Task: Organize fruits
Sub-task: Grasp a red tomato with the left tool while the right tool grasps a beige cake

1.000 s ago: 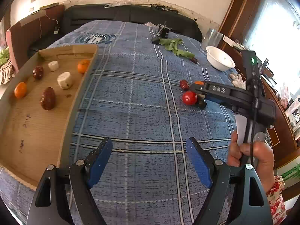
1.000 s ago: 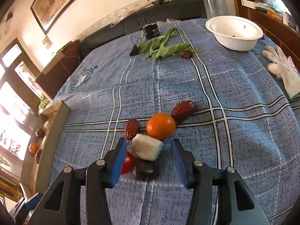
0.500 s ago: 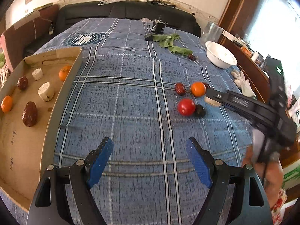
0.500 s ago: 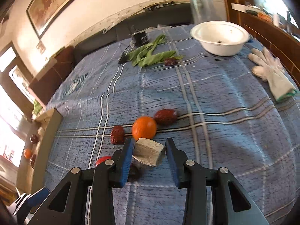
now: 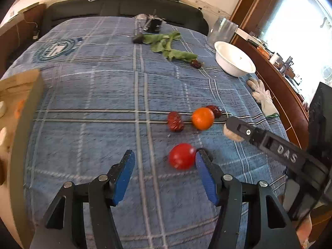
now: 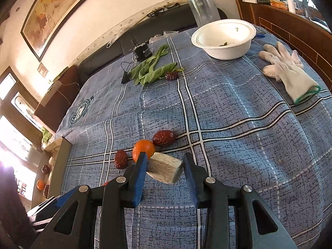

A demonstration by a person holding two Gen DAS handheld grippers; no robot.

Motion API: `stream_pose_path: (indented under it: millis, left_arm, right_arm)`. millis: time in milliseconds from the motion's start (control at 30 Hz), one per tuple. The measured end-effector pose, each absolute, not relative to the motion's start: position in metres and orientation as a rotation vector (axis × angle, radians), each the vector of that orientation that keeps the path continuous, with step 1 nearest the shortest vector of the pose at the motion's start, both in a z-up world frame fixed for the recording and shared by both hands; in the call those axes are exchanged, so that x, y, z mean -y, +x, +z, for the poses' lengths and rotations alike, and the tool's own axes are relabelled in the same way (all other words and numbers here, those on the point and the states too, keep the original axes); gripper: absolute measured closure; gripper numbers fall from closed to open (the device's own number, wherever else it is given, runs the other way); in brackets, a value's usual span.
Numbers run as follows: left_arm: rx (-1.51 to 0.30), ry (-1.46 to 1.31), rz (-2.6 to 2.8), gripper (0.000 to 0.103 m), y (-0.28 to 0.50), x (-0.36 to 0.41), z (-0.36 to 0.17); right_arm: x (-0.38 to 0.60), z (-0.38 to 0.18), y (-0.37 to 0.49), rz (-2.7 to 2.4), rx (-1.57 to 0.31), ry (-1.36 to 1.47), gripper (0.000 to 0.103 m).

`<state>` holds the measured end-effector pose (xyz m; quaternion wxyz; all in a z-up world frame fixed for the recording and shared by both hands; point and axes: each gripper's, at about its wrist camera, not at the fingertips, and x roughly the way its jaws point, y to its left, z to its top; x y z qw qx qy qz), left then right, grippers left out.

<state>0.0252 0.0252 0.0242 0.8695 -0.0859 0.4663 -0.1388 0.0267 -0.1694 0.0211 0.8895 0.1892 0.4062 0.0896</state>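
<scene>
My right gripper [image 6: 165, 172] is shut on a pale, whitish fruit chunk [image 6: 166, 171] and holds it above the blue plaid cloth. Just beyond it lie an orange [image 6: 143, 149] and two dark red dates [image 6: 164, 138] [image 6: 121, 159]. In the left wrist view my left gripper [image 5: 165, 168] is open, low over the cloth, with a red tomato [image 5: 181, 156] just inside its right finger. The orange [image 5: 202, 118], the dates [image 5: 175, 121] and the right gripper's finger [image 5: 263, 138] with the chunk [image 5: 230, 133] show beyond. A cardboard tray [image 5: 25, 108] with fruit is at the left.
A white bowl [image 6: 225, 38], a white glove [image 6: 288, 70], green leaves [image 6: 151, 70] with another date [image 6: 171, 76], a black device [image 6: 143, 50] and a clear glass jar [image 6: 204, 10] are farther back. A dark sofa lies beyond the table; wooden furniture stands at the right.
My right gripper closed on the pale chunk and lifted it off the cloth. My left gripper moved right and forward, from beside the tray to the tomato.
</scene>
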Motion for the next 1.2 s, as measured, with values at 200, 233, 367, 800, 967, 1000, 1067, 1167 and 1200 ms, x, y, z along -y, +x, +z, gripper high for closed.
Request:
stream_pose_path:
  millis: [200,233,367,800,967,1000,1067,1167,1200]
  left_arm:
    - [-0.986,-0.193,-0.347,0.074,0.032,-0.015,0.014]
    - [-0.988,-0.194,-0.347,0.074,0.031,-0.016,0.014]
    - [-0.990,-0.230,-0.350,0.074,0.025,-0.025,0.012]
    - [-0.953,-0.225,-0.327,0.075,0.014,-0.030,0.017]
    - [-0.899,-0.284,-0.288,0.075,-0.014,-0.067,0.039]
    - [-0.883,-0.291,-0.273,0.075,-0.022,-0.077,0.046]
    - [-0.851,-0.294,-0.244,0.075,-0.035,-0.093,0.055]
    - [-0.803,-0.301,-0.200,0.075,-0.053,-0.119,0.068]
    - [-0.785,-0.306,-0.184,0.075,-0.061,-0.130,0.072]
  right_arm:
    - [0.173,0.020,0.028,0.189,-0.846,0.408,0.065]
    - [0.173,0.020,0.028,0.189,-0.848,0.409,0.065]
    - [0.173,0.019,0.028,0.192,-0.854,0.411,0.065]
    - [0.169,0.020,0.026,0.205,-0.838,0.398,0.065]
    - [0.164,0.028,0.019,0.241,-0.794,0.391,0.064]
    - [0.162,0.030,0.018,0.254,-0.784,0.388,0.064]
    - [0.157,0.033,0.015,0.269,-0.767,0.370,0.064]
    - [0.146,0.034,0.011,0.276,-0.753,0.334,0.064]
    - [0.142,0.033,0.010,0.277,-0.754,0.321,0.064]
